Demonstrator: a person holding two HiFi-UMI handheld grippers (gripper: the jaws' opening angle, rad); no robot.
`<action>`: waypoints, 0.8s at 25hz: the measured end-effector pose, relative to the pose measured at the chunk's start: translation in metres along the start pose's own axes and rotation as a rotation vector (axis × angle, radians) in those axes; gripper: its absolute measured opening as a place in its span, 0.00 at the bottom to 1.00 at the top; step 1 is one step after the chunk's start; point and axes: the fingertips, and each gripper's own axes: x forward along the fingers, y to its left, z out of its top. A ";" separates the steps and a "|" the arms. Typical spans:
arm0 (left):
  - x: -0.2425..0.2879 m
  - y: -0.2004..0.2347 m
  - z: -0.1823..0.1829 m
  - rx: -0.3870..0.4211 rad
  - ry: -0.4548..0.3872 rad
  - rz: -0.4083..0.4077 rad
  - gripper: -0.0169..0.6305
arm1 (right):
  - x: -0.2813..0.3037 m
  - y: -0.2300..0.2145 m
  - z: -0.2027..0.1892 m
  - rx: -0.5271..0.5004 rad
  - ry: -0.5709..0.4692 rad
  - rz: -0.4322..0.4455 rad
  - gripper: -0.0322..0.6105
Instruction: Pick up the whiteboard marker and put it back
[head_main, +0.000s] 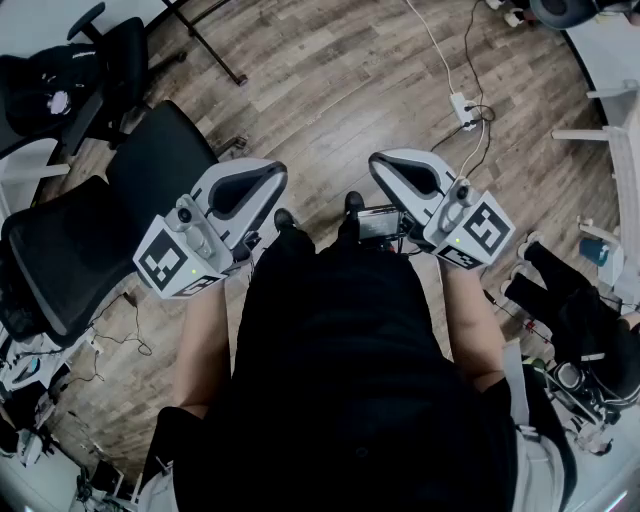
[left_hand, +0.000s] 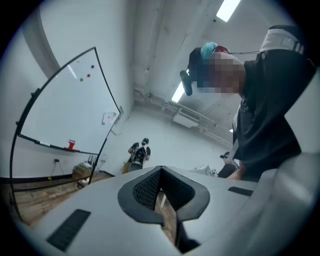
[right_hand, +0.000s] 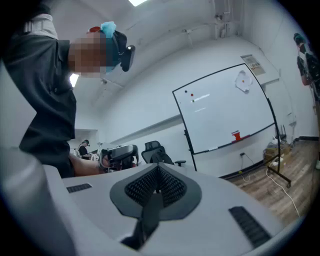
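Fingers (left_hand: 145, 189) of left gripper (left_hand: 161, 172) pressed together, pinching nothing; likewise on right gripper (right_hand: 159, 170). Well apart from whiteboard (right_hand: 225, 110). Whiteboard marker (right_hand: 212, 148) apparently the pale stick on its ledge, near a red object (right_hand: 236, 135); too small to confirm. Sheet (right_hand: 243, 81) on the board unreadable. Square-coded cube (head_main: 165, 262) on each gripper.

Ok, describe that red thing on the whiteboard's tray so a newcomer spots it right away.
Look for the large whiteboard in its dark frame against the white wall. A narrow tray runs along its bottom edge, and the red thing stands near the tray's middle. It is the only bright red, upright item there; the pale stick beside it lies flat.
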 end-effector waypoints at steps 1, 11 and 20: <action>-0.001 0.006 -0.007 0.009 0.035 0.015 0.05 | -0.001 -0.004 -0.002 0.003 0.006 -0.003 0.08; -0.005 0.026 -0.033 -0.036 0.078 0.081 0.05 | -0.004 -0.026 -0.025 0.026 0.106 0.044 0.08; 0.072 0.009 -0.039 -0.018 0.092 0.007 0.05 | -0.045 -0.055 -0.006 -0.085 0.090 0.027 0.08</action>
